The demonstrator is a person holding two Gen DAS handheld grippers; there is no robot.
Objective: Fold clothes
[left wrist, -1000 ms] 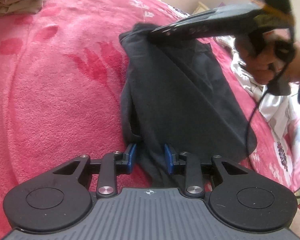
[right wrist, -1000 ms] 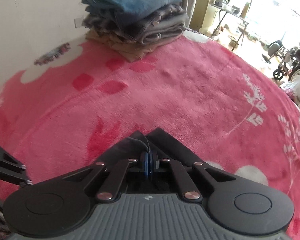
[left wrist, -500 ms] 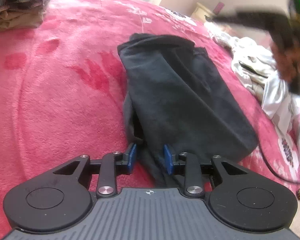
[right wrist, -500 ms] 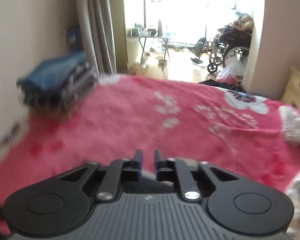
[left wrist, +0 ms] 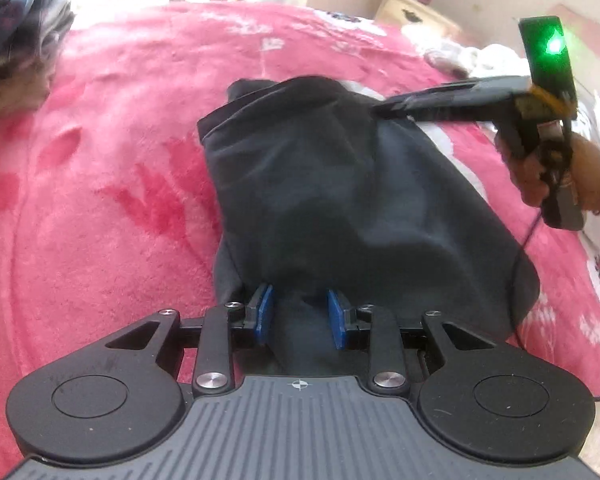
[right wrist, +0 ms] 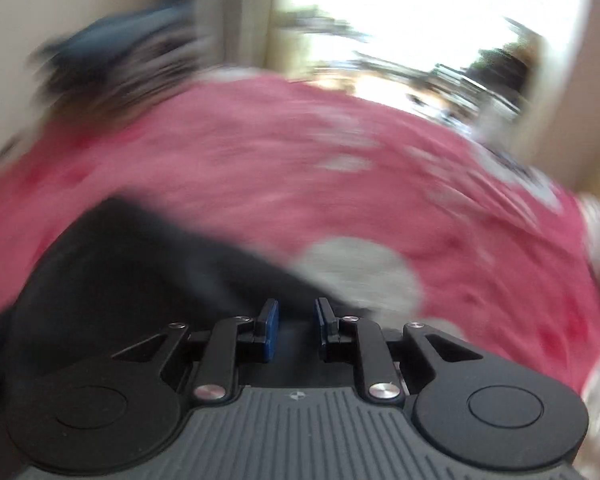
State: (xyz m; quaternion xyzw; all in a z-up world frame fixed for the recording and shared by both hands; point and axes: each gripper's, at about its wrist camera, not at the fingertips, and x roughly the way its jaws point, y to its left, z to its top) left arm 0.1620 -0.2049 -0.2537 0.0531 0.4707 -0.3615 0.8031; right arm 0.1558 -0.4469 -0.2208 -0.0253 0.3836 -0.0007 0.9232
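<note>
A dark folded garment point(left wrist: 340, 200) lies on the pink blanket point(left wrist: 100, 200). My left gripper point(left wrist: 298, 312) is open at the garment's near edge, with cloth lying between the blue pads point(left wrist: 265, 312). The right gripper, seen from the side in the left wrist view point(left wrist: 384, 106), reaches over the garment's far right part. In the blurred right wrist view the right gripper point(right wrist: 293, 328) is open, with the dark garment point(right wrist: 140, 272) under and left of it.
A stack of folded clothes point(left wrist: 16, 32) sits at the blanket's far left, also blurred in the right wrist view point(right wrist: 112, 52). Light unfolded clothes point(left wrist: 480, 60) lie at the far right. A wooden cabinet point(left wrist: 412, 14) stands behind the bed.
The right gripper let go of the garment's far end, opened, swung away, then came back over the garment's right side. The left gripper stayed open at the near edge.
</note>
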